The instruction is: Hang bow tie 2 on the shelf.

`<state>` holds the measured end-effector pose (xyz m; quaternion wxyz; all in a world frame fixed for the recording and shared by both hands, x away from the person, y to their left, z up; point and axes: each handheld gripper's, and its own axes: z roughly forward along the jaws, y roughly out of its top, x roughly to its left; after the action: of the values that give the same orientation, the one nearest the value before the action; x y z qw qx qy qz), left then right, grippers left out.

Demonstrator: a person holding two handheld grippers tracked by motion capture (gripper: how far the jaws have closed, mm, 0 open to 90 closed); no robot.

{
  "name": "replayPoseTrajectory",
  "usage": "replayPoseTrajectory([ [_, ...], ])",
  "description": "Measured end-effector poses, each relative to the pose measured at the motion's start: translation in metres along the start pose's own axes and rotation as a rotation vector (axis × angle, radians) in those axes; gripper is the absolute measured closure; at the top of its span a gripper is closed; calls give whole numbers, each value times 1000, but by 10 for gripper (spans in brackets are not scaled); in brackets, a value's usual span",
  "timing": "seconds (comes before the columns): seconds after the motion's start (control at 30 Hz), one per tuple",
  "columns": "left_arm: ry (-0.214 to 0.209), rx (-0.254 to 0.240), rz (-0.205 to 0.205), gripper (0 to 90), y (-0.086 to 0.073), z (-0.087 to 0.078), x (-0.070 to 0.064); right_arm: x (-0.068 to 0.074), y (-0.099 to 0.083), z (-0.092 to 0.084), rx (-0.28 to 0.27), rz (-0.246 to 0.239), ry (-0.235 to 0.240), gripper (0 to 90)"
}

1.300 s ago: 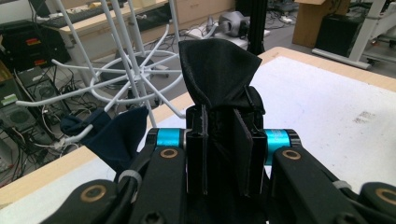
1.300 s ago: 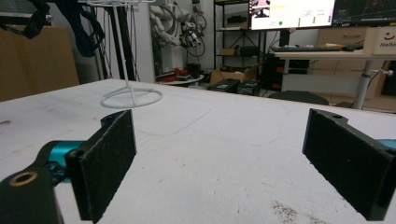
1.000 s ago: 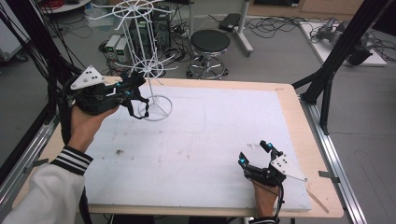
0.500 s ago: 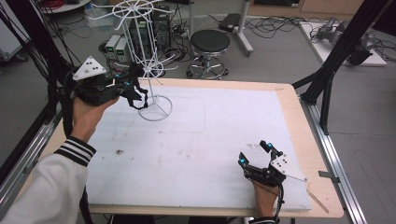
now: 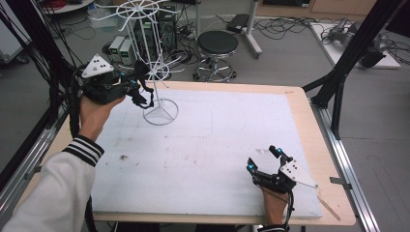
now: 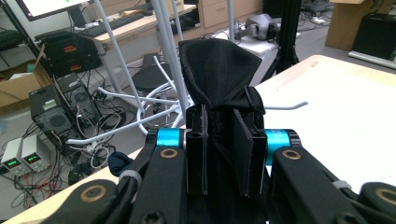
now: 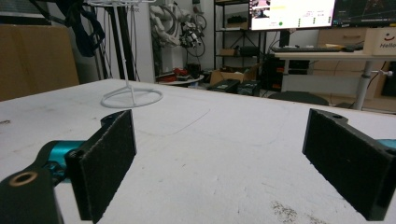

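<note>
Progress entry: black fabric strap (image 6: pixel 219 70) pinched in left gripper (image 5: pixel 138 92), raised beside white wire hanging rack (image 5: pixel 150 58), judged not yet hooked on; right gripper (image 5: pixel 265 162) wide, empty, resting on white table mat (image 5: pixel 217 145).
</note>
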<state>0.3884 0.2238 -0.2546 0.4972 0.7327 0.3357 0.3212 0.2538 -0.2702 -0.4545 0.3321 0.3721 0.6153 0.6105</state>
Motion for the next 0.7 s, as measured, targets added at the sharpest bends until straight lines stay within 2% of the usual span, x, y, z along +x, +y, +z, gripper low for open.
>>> replayPoseTrajectory([
  [0.3,14,12,16,763,-2,8,3,0,0,0,-3,-3,0,90],
  [0.7,31,55,44,763,-4,18,-2,0,0,0,-5,-4,1,90],
])
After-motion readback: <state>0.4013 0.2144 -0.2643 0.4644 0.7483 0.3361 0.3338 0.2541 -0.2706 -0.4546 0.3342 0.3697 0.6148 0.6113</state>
